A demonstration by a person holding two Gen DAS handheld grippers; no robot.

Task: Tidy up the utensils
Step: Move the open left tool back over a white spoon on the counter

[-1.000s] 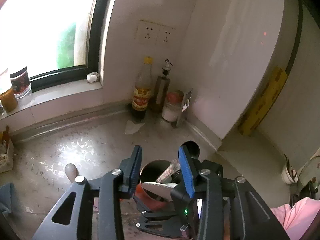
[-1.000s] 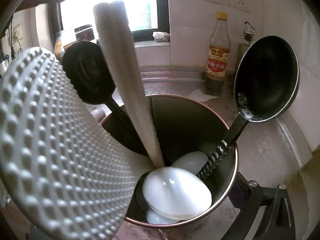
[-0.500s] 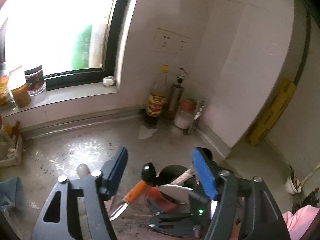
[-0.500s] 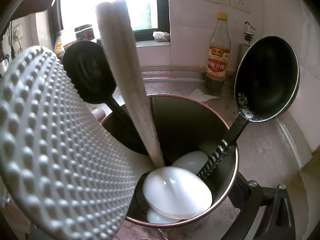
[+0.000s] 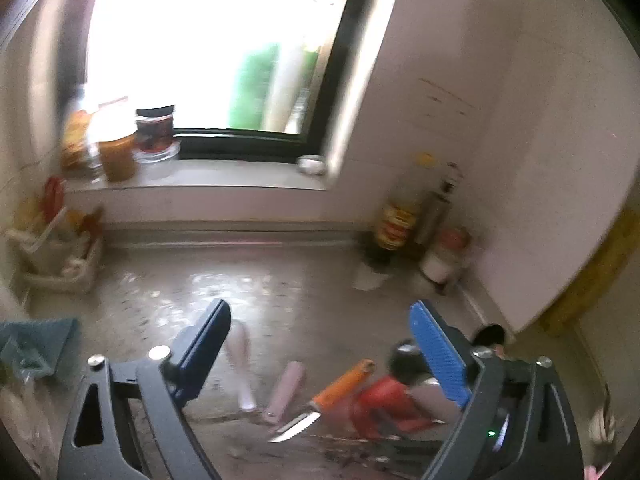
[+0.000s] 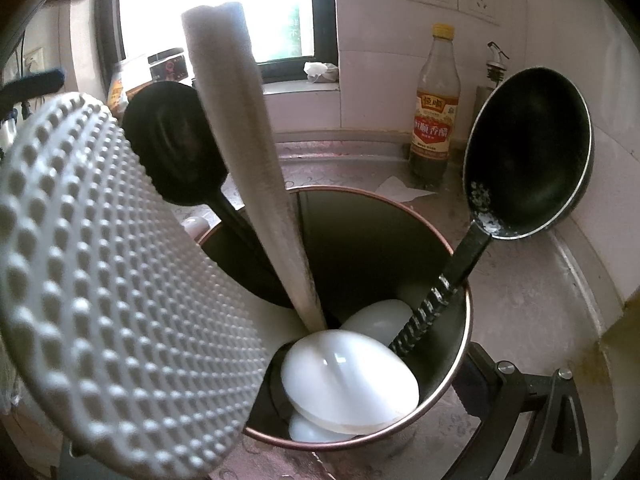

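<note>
Fingers of the left gripper have just been spreading, empty, above the orange-handled knife; right fingers' state hidden

Countertop – knife, holder, bottle

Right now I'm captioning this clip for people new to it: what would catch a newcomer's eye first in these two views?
In the right wrist view, the metal utensil holder fills the frame, with a big white dimpled paddle at left and a black ladle leaning out at right. In the blurred left wrist view, the left gripper stands open and empty above an orange-handled knife lying on the counter under a glaring window.
</note>
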